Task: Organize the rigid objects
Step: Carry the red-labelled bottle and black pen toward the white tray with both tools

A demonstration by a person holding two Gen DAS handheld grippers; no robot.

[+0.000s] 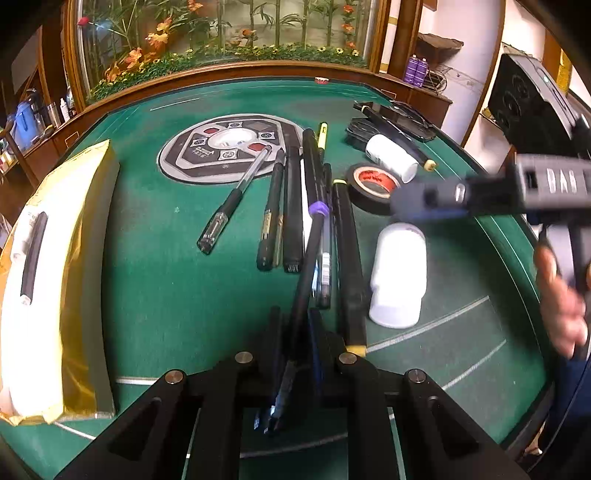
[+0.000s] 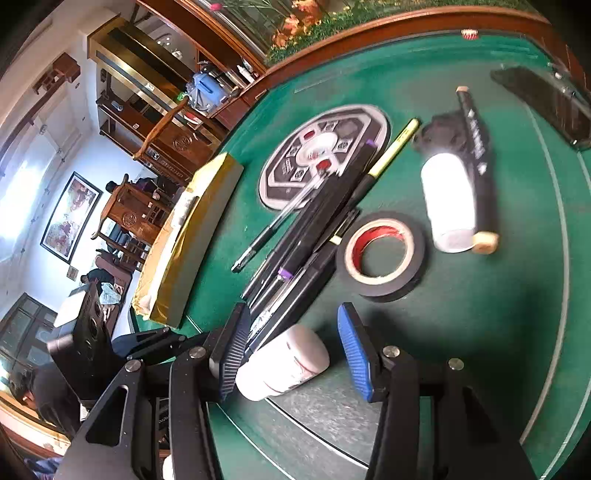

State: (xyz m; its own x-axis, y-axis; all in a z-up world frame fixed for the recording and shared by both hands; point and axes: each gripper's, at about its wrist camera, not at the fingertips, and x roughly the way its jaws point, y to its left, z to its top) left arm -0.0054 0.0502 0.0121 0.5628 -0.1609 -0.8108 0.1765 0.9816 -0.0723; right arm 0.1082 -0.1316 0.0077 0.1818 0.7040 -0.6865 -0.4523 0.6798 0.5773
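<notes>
The table (image 1: pixel 155 288) has a green felt top with thin white lines on it and a brown wooden edge at the far side. Far behind it stands a big glass case (image 1: pixel 221 33) full of orange flowers and green stems.

On the left lies a gold box (image 1: pixel 74 258), and a black pen (image 1: pixel 33 254) rests on its white inside. Next comes a round grey and black plate (image 1: pixel 225 147) set in the middle of the felt. A clear pen (image 1: pixel 236 195) lies partly over its near edge.

Just right of that, a row of black pens (image 1: pixel 291 206) lies side by side. The left hand-held gripper (image 1: pixel 295 325) is closed tight on a black pen with a purple band (image 1: pixel 314 229), whose far end slants up over the row.

Further right is a roll of black tape (image 2: pixel 380 254), flat on the felt. A white bottle (image 2: pixel 284 365) lies on its side near the tape. The right hand-held gripper (image 2: pixel 291 350) has its blue pads about halfway apart, one on each side of this bottle. The left pad seems to touch it; the right pad does not. A second white bottle (image 2: pixel 448 199) lies farther off, beside a long black marker (image 2: pixel 480 166).

On the far right, a flat black case (image 2: pixel 543 103) sits by the table's edge. The room beyond has white walls, wooden chairs and a framed picture.
</notes>
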